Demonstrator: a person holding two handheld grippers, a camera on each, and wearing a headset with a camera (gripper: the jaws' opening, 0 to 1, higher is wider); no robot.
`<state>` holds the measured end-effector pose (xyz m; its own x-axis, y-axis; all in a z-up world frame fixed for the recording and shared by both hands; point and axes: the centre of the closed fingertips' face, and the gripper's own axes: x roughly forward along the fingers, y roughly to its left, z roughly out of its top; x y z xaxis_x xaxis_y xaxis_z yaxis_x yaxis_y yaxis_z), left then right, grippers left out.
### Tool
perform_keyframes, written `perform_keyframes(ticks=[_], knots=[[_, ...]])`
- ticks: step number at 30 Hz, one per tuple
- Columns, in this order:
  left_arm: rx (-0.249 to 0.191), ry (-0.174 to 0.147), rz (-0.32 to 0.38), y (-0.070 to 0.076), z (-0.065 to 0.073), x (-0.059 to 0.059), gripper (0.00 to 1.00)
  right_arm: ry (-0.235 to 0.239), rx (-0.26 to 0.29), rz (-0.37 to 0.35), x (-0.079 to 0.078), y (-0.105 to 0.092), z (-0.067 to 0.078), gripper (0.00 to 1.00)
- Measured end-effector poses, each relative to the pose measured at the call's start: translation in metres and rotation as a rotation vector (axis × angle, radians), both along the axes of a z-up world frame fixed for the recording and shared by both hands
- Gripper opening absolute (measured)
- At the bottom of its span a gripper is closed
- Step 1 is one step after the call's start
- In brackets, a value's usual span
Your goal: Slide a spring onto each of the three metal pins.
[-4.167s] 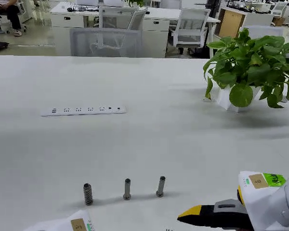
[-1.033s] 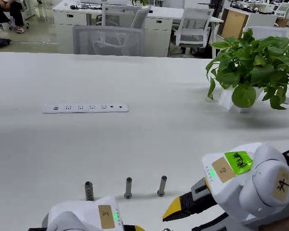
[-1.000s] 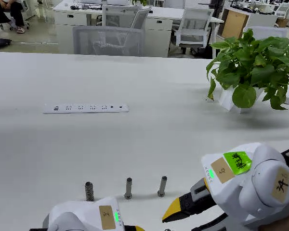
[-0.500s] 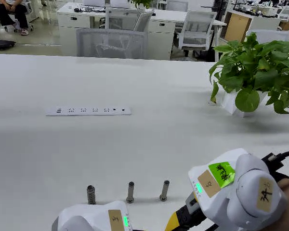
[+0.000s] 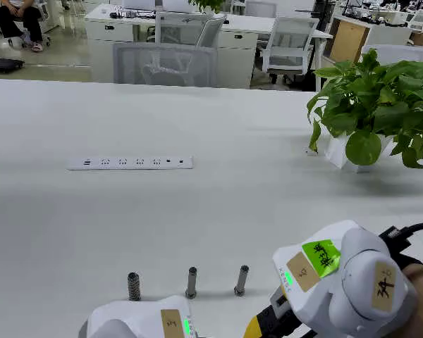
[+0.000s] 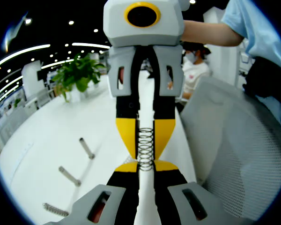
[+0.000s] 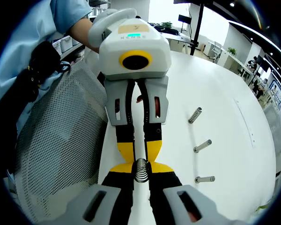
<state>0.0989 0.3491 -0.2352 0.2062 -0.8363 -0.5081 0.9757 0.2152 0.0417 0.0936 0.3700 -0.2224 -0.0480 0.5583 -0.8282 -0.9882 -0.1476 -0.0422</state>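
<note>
At the worktop's near edge, the left gripper and right gripper meet tip to tip, both pairs of jaws narrowed tight on one spring.

This is an open-plan office. Well beyond the right gripper, past the far edge of the long white table, stand rows of white desks with drawer units and grey mesh swivel chairs. A white power strip lies ahead and to its left, a potted plant ahead to its right. A seated person is far off to the left, and ceiling strip lights run overhead.
</note>
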Motion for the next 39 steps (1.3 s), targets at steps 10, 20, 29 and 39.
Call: perform_keyframes(ticks=[10, 20, 29, 39], knots=[[-0.008, -0.001, 0.001, -0.001, -0.001, -0.001, 0.1, 0.03, -0.022, -0.025, -0.001, -0.001, -0.001, 0.12], [-0.026, -0.007, 0.034, 0.003, 0.0, 0.001, 0.11, 0.024, -0.027, -0.018, 0.001, 0.002, -0.001, 0.12], [-0.061, 0.007, 0.161, 0.023, 0.0, 0.012, 0.33, -0.005, -0.019, -0.031, 0.009, 0.003, -0.002, 0.12], [-0.085, 0.024, 0.365, 0.063, 0.0, 0.028, 0.65, -0.012, -0.025, -0.019, 0.011, 0.001, -0.003, 0.12]])
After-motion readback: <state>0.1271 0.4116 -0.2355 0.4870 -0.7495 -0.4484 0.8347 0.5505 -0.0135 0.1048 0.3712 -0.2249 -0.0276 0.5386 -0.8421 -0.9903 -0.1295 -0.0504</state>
